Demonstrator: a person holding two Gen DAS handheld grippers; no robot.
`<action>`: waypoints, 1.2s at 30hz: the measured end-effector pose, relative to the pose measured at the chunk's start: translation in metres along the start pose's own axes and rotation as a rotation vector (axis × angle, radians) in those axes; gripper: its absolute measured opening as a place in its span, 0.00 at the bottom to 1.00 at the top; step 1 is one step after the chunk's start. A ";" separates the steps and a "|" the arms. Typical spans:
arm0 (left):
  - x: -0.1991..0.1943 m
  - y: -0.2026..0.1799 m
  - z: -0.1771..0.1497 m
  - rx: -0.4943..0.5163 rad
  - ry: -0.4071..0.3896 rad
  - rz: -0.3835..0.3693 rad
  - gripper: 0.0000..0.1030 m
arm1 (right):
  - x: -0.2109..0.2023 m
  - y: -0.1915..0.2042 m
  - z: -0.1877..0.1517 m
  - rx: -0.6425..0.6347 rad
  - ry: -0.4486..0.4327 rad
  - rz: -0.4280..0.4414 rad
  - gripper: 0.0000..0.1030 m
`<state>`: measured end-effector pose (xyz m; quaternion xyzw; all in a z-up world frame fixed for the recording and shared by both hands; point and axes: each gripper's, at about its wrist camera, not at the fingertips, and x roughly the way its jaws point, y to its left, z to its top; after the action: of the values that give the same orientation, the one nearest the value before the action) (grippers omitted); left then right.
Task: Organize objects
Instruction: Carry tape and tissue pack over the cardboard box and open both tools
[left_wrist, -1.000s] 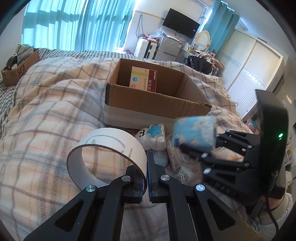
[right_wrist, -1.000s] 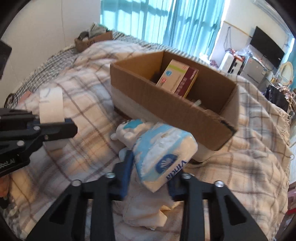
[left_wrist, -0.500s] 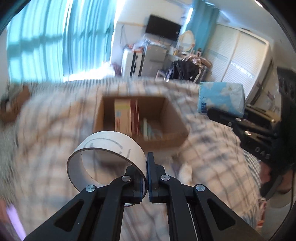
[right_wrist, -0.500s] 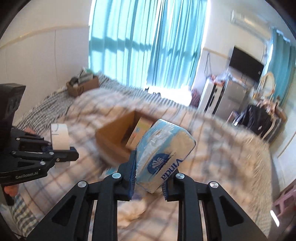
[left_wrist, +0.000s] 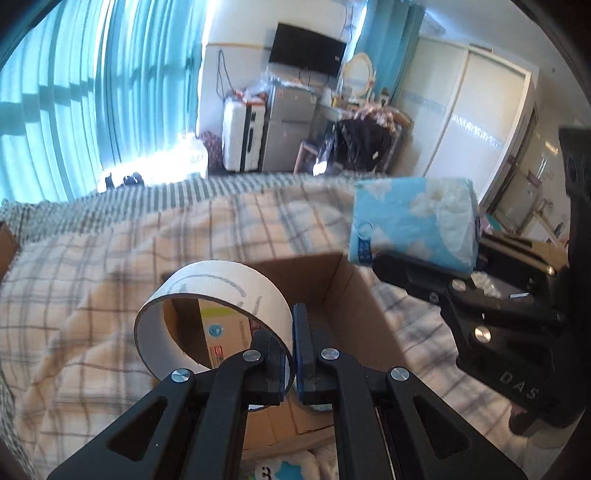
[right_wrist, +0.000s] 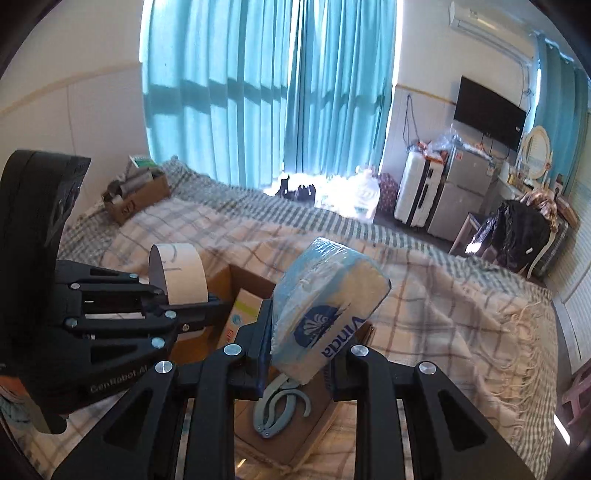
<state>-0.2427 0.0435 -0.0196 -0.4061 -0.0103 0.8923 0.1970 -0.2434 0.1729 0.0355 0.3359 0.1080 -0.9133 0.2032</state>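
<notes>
tissue pack (right_wrist: 325, 314) tilted, long axis rising rightward

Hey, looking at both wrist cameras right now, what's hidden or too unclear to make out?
- Left wrist view: cardboard box floor, hidden behind tape roll and left gripper.
- Right wrist view: most of the box interior, blocked by tissue pack and both grippers.
- Medicine box print: too small, partly covered.
- Left wrist view: plush toy, cut off at bottom edge.
</notes>
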 end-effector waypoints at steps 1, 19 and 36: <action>0.011 0.003 -0.004 0.002 0.022 0.001 0.04 | 0.011 -0.003 -0.005 -0.006 0.019 -0.001 0.21; 0.039 0.007 -0.035 -0.025 0.148 -0.023 0.49 | 0.034 -0.029 -0.026 0.084 0.061 -0.002 0.69; -0.146 -0.029 -0.043 0.042 -0.156 0.125 1.00 | -0.162 0.013 -0.009 0.028 -0.149 -0.101 0.87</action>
<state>-0.1152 0.0112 0.0619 -0.3312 0.0184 0.9317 0.1479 -0.1201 0.2126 0.1348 0.2638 0.0964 -0.9464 0.1595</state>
